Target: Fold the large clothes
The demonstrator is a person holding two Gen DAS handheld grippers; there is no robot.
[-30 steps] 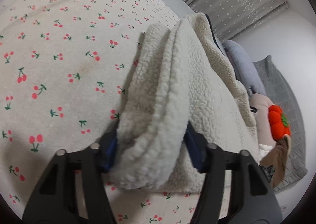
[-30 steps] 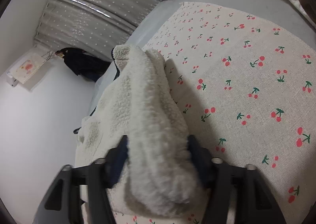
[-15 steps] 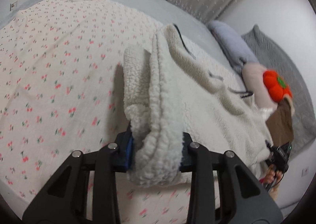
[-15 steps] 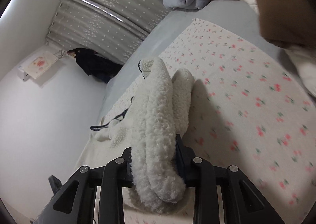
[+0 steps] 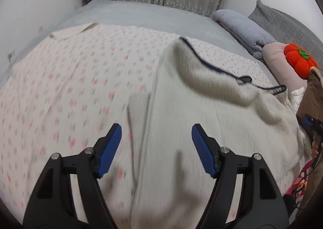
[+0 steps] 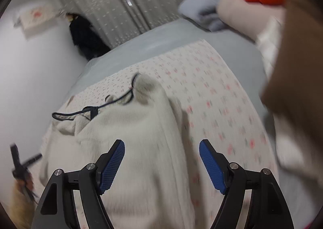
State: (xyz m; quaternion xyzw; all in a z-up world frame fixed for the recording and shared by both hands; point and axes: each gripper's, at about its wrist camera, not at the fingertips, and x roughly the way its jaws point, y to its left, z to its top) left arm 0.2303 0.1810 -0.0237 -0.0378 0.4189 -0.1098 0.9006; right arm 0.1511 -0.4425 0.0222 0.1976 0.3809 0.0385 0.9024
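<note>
No legible text anywhere (frames heavily motion-blurred)

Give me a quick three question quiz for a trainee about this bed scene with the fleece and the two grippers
1. True or false: the left gripper grips the fleece.
2. What does the fleece lie on? A) bare floor B) the cherry sheet C) a chair
3. Fill in: the orange plush sits at the bed's ____ side in the left wrist view.

Key
1. False. Its jaws have just been opening and stand apart above the fleece, with nothing pinched. The right gripper is likewise open.
2. B
3. right
</note>
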